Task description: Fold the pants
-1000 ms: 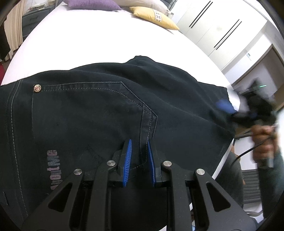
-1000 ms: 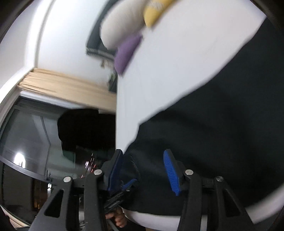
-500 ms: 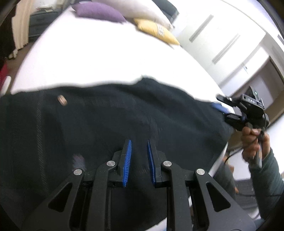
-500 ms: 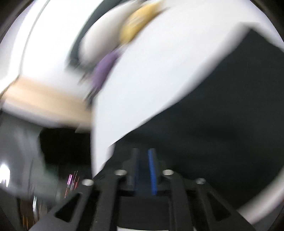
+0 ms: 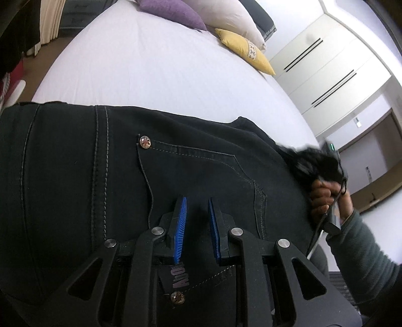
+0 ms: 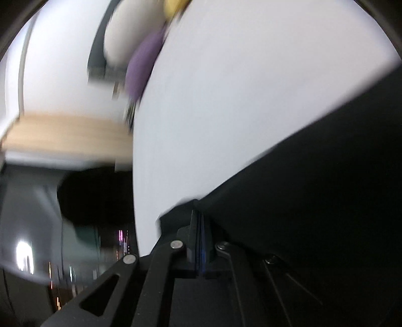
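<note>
pants: the dark denim pants point(image 5: 176, 161) lay spread across the near part of the white bed point(image 5: 155, 68), waistband to the left and back pocket facing up, reaching to the bed's right edge.
left gripper: my left gripper point(image 5: 197, 221) hovered over the back pocket with its blue pads point(image 5: 180, 226) apart by a narrow gap; the cloth passed beneath them, not between, so it held nothing.
right gripper: my right gripper point(image 6: 201, 241) had its pads pressed together at the edge of the pants; the view was blurred, and i judged a fold of cloth was pinched there. from the left wrist view it showed only as a dark smear point(image 5: 314, 163) at the right edge, above my right hand point(image 5: 326, 198).
handling: i judged the denim fairly heavy and soft, limp but with thick seams, likely to sag between two holds and not slippery.
where to hold: the waistband or a stitched side seam looked the firmest place to pinch.
writing: a pale printed word sat near the lower rivet point(image 5: 177, 298), partly hidden by my gripper; i could not read it for sure.
rivets: another metal rivet point(image 5: 145, 142) marked the pocket's top corner.
beyond: purple point(image 5: 173, 11) and yellow point(image 5: 245, 51) cushions lay at the far end.
</note>
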Action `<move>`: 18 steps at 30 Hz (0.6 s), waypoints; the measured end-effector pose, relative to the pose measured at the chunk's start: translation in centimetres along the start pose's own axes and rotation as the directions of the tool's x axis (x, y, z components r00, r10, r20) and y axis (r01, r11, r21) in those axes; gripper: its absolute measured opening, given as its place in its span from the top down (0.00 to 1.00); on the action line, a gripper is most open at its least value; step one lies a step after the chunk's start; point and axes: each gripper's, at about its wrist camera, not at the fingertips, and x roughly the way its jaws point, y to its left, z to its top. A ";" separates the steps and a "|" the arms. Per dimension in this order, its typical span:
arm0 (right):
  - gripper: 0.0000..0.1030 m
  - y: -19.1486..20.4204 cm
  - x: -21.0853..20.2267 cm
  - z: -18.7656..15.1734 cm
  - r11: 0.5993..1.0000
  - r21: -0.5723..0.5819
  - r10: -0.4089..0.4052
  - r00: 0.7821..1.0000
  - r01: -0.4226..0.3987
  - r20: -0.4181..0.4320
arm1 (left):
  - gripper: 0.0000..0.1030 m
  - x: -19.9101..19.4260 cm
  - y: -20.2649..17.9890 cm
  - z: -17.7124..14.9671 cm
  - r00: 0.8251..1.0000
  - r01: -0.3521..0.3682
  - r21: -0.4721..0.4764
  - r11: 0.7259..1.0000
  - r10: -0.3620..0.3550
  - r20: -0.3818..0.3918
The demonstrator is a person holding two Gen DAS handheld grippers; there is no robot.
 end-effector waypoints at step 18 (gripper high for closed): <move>0.62 -7.1 -15.8 -1.9 0.996 0.006 0.083 0.983 -0.085 0.161 | 0.83 2.0 -3.4 0.0 0.988 -0.150 0.063 0.987 0.153 -0.030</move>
